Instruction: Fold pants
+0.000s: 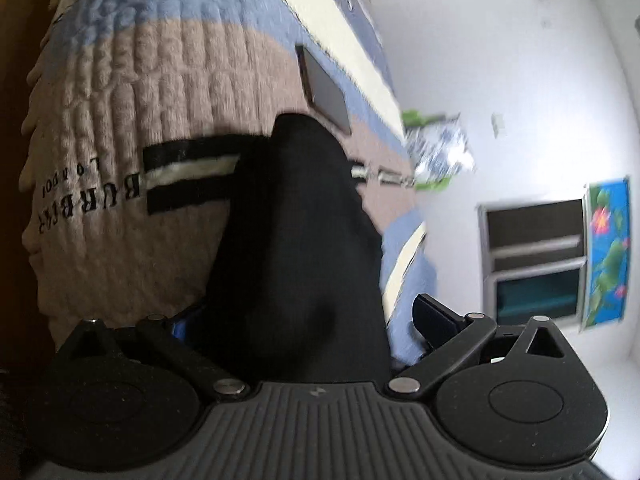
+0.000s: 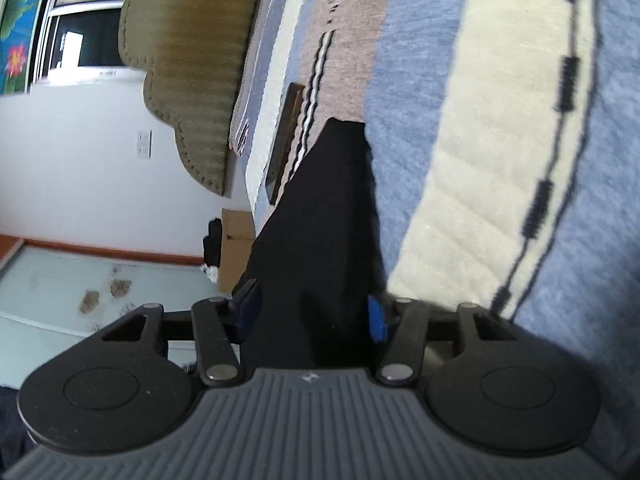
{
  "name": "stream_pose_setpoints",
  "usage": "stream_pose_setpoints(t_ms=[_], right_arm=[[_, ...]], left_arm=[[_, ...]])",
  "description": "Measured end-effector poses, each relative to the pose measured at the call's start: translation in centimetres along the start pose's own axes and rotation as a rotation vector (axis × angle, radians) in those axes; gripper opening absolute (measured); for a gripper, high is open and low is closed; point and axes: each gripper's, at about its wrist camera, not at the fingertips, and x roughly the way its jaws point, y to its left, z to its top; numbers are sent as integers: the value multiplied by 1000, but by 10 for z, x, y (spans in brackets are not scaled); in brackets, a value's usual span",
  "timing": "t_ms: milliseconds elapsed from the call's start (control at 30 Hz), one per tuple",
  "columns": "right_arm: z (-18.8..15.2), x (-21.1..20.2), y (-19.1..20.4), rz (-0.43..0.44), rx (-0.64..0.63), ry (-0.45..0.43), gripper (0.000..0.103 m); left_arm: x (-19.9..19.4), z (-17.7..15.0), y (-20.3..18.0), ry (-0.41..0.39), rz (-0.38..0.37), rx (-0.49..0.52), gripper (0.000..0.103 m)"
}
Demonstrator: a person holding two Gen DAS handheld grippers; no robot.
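The black pants (image 1: 292, 240) hang stretched from my left gripper (image 1: 304, 320) toward the striped blanket (image 1: 160, 100) on the bed. The left jaws are closed on the cloth, which fills the gap between them. In the right wrist view the same black pants (image 2: 324, 220) run from my right gripper (image 2: 312, 312) out to the bed. The right fingers (image 2: 376, 318) pinch the fabric from both sides. Both views are rolled sideways and blurred by motion.
A dark phone (image 1: 326, 92) lies on the blanket (image 2: 460, 140) just beyond the pants; it also shows in the right wrist view (image 2: 286, 140). An olive padded headboard (image 2: 192, 60), a cardboard box (image 2: 236, 248), a window (image 1: 536, 264) and white walls surround the bed.
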Motion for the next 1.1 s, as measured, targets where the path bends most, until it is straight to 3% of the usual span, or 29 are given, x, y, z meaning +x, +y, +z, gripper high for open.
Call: stream_pose_setpoints(t_ms=[133, 200, 267, 333, 400, 533, 600, 767, 900, 1100], right_arm=[[-6, 4, 10, 34, -71, 42, 54], [-3, 12, 8, 31, -58, 56, 49], [-3, 20, 10, 10, -74, 69, 46], [-5, 21, 16, -31, -109, 67, 27], [-5, 19, 13, -54, -100, 62, 21], [-8, 16, 11, -43, -98, 45, 20], [-9, 16, 14, -37, -105, 42, 20], [-8, 15, 15, -43, -94, 35, 20], [-7, 12, 17, -62, -111, 33, 20], [-6, 0, 37, -36, -156, -2, 14]], left_arm=[[19, -2, -9, 36, 12, -36, 103], [22, -3, -18, 28, 45, -40, 103], [23, -4, -19, 17, 29, -25, 103], [20, -8, -10, 5, -47, -40, 102], [13, -9, 0, -15, -98, -69, 84], [8, -11, -4, -21, -28, -64, 39], [5, -13, -8, -20, -7, -47, 27], [-8, -20, -16, -28, 79, 12, 22], [-3, -27, -40, -60, 160, 136, 20], [-6, -37, -75, -82, 191, 224, 18]])
